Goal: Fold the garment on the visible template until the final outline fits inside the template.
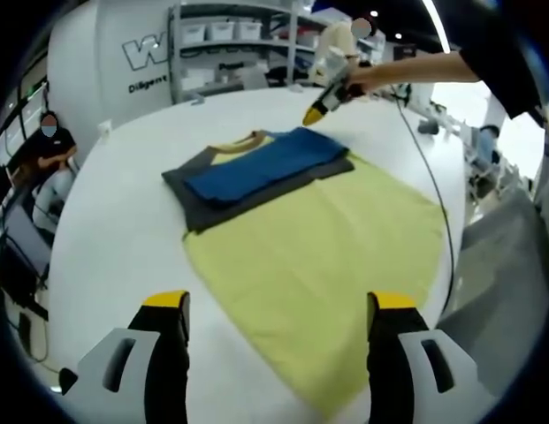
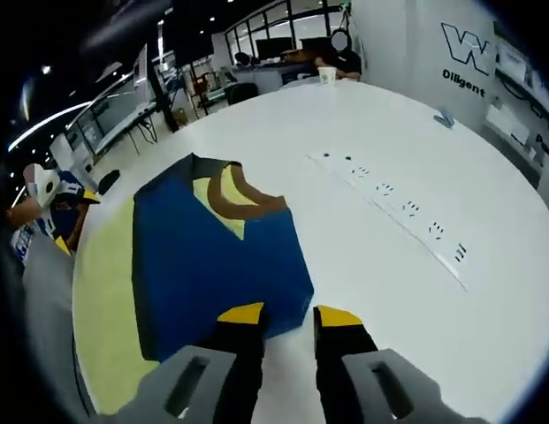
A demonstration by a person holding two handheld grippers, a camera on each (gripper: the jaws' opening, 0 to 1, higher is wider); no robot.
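The garment (image 1: pixel 256 168) lies folded into a compact blue and grey rectangle with a yellow collar, at the far end of the yellow-green template (image 1: pixel 318 265) on the white round table (image 1: pixel 115 238). My left gripper (image 1: pixel 281 305) is open wide over the template's near corner, holding nothing. A person's hand holds my right gripper (image 1: pixel 330 99) just beyond the garment. In the right gripper view the blue garment (image 2: pixel 212 256) lies right ahead of the right gripper (image 2: pixel 289 315). Its jaws stand a little apart over bare table by the garment's edge. The template (image 2: pixel 106 300) shows on the left.
A black cable (image 1: pixel 429 177) runs from the right gripper across the table's right side. A row of socket plates (image 2: pixel 389 190) crosses the table, with a cup (image 2: pixel 327 75) at the far edge. One person (image 1: pixel 49 150) sits beyond the left edge.
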